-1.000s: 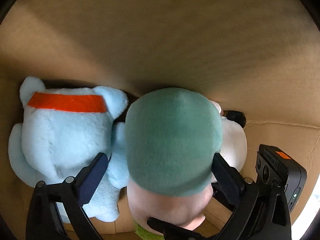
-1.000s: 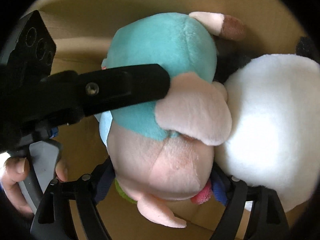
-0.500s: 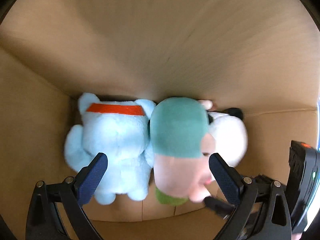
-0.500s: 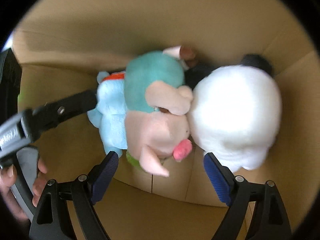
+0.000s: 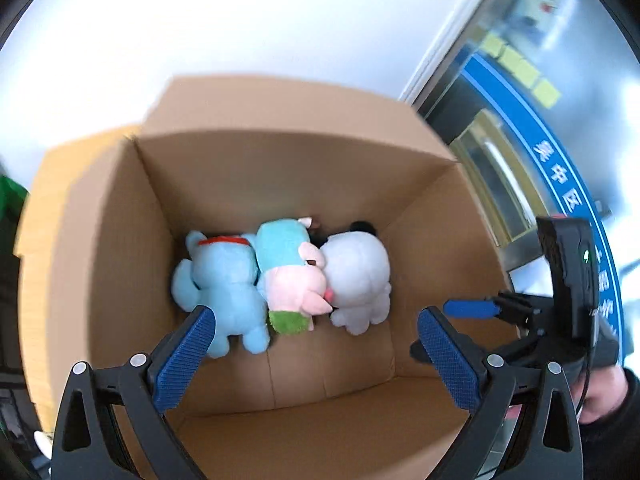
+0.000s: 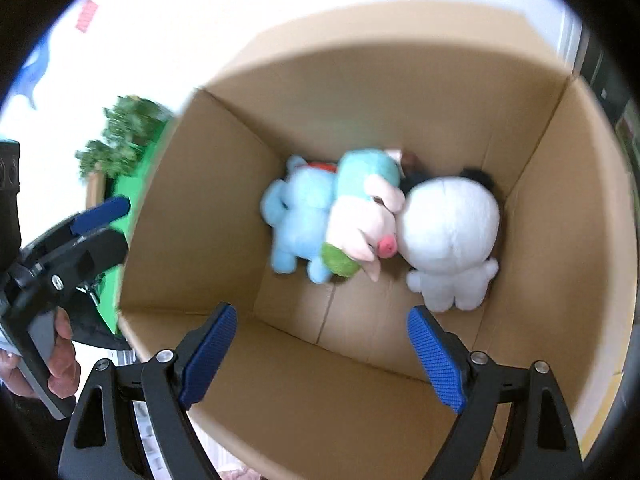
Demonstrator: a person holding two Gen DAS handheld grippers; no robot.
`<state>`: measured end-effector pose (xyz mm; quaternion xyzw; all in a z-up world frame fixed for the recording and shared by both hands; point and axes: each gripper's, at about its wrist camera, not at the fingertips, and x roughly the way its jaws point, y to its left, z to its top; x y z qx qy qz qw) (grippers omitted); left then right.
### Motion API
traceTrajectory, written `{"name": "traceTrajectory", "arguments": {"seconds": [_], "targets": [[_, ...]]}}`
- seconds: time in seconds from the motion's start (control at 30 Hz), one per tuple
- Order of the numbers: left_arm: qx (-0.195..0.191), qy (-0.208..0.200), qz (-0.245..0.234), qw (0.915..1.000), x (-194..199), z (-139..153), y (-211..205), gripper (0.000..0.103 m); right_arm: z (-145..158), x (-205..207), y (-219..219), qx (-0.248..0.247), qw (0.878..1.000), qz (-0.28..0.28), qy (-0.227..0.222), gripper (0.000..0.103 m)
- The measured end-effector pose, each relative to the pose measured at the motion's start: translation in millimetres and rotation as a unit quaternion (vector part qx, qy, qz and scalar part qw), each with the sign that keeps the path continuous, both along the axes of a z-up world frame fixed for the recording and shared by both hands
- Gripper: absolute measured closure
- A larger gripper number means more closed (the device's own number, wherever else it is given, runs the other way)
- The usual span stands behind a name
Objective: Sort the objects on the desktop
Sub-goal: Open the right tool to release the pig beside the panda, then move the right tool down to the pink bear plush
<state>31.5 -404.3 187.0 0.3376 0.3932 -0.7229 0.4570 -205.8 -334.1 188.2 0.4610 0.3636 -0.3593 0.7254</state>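
Three plush toys lie side by side on the floor of an open cardboard box. A light blue plush with a red band is on the left. A pink pig with a teal cap is in the middle. A white plush with black ears is on the right. My left gripper is open and empty above the box. My right gripper is open and empty above the box's near wall.
The right gripper shows at the right edge of the left wrist view. The left gripper shows at the left edge of the right wrist view. A green plant stands left of the box. A glass door with a blue band is behind.
Both grippers let go of the pig plush and rose up out of the box. The pig now lies between the blue and the white plush.
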Motion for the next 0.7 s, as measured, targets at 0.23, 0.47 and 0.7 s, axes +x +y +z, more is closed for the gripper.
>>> {"name": "traceTrajectory", "arguments": {"seconds": [0.23,0.47,0.7], "targets": [[-0.126,-0.044,0.027,0.9907,7.9,38.8,151.8,0.001,67.0,-37.0,125.0,-0.104,0.987,0.031,-0.115,0.016],[-0.094,-0.022,0.062,0.9934,52.9,-3.1,272.3,0.000,30.8,-28.5,237.6,-0.139,0.981,0.083,-0.110,0.016],[-0.016,-0.010,0.079,0.9967,115.2,-84.6,317.3,0.000,-88.8,31.2,296.9,-0.100,0.988,0.120,0.012,0.016]]}}
